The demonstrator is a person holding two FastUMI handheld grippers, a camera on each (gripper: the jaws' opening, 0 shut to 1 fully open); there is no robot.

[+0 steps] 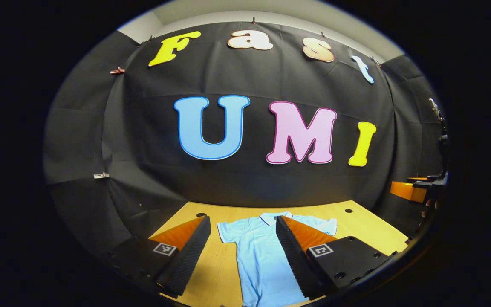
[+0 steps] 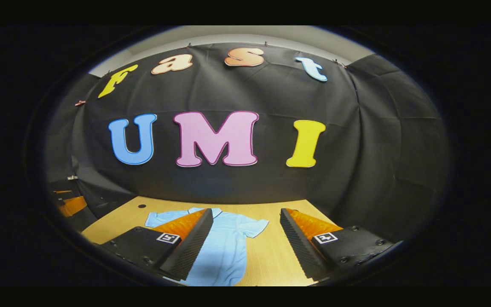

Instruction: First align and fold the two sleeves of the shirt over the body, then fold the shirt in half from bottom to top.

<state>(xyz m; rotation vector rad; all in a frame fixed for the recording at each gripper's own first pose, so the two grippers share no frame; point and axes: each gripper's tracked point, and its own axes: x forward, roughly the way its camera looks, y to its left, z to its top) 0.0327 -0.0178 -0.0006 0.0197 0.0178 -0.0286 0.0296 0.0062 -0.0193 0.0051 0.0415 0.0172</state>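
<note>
The shirt (image 1: 262,260) lies flat on the table (image 1: 365,228), light blue, short-sleeved, collar (image 1: 273,216) toward the far wall and hem toward the grippers. Both sleeves are spread out to the sides, neither one folded over the body.

In the left gripper view the shirt sits straight ahead of the left gripper (image 1: 243,245) and below it, its body showing in the gap between the two fingers. One sleeve (image 1: 227,232) lies just inside the left-hand finger; the other sleeve (image 1: 324,226) comes out beyond the right-hand finger, which covers part of the chest. The jaws stand wide apart with nothing between them, and the fingers hang above the cloth rather than on it.

In the right gripper view the shirt (image 2: 224,247) lies ahead and off to the left of the right gripper (image 2: 245,245). The left-hand finger crosses over the collar and chest, while one sleeve (image 2: 254,226) reaches into the gap between the fingers. The rest of that gap shows bare table (image 2: 271,251). These jaws are also spread wide and hold nothing.

At the far right edge of the left gripper view, part of the other gripper shows, held well off to the side.
</note>
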